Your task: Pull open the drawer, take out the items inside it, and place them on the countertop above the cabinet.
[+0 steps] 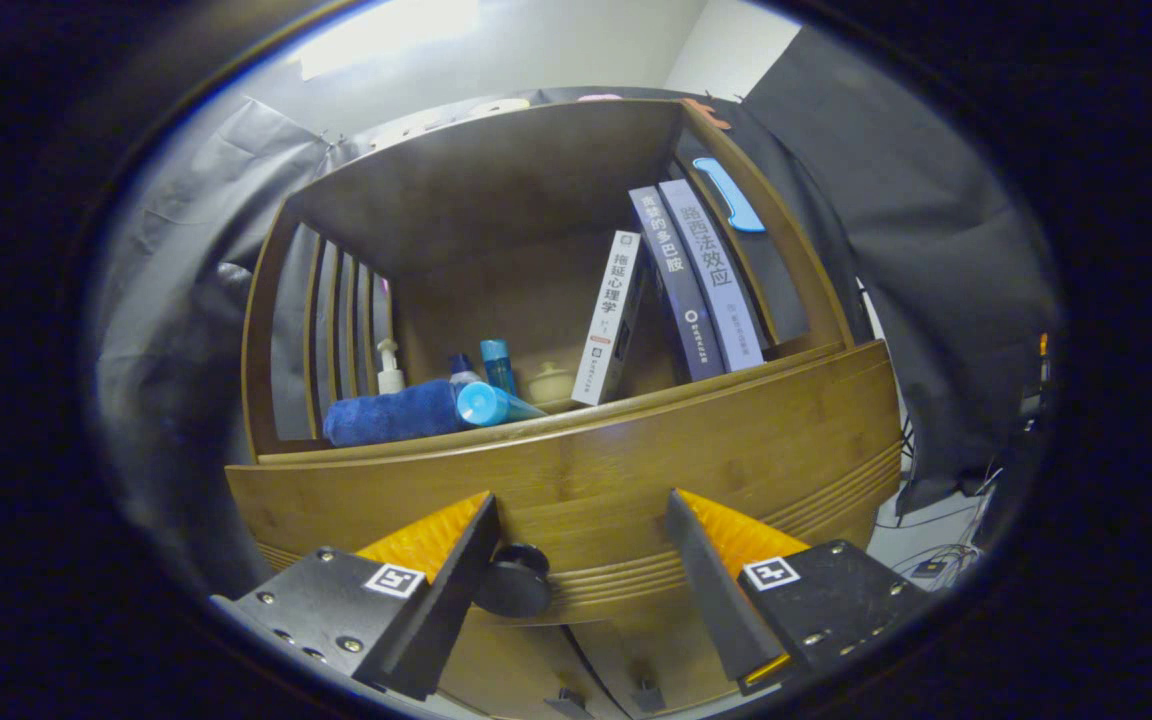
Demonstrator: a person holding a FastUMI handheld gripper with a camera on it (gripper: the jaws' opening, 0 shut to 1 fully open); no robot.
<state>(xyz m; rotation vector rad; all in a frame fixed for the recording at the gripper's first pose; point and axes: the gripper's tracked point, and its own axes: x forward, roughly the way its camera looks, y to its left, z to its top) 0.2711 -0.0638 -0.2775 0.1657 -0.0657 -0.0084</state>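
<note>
Spreading wide apart, the two fingers of the gripper [581, 535] are held open in front of a wooden cabinet [816, 400], with nothing clamped between them. A round dark knob [513, 581] is seen just beside the inner edge of the left finger, low in the gap between the fingers; whether the finger touches it cannot be told. The knob is fixed to the drawer [596, 500], whose wooden front with grooved lines lies directly ahead of the fingers and appears closed. The items inside the drawer are hidden behind that front.

Beyond the fingers and above the drawer, the countertop [696, 395] of the cabinet is seen as a shelf enclosed by a wooden back, a top board and slatted sides. On it, ahead of the left finger, a rolled blue towel [391, 413] is laid, with a light blue bottle [491, 405] lying on its side just beside it. Behind these, a white pump bottle [390, 368], a taller blue bottle [498, 365] and a small pale lidded jar [549, 384] are stood upright. Further to the right, beyond the gap between the fingers, a white book [612, 318] is leaned at a tilt, and two dark books [696, 285] are stood against the right side of the shelf. A blue handle-shaped object [728, 194] is seen on the right side panel, above the books.
</note>
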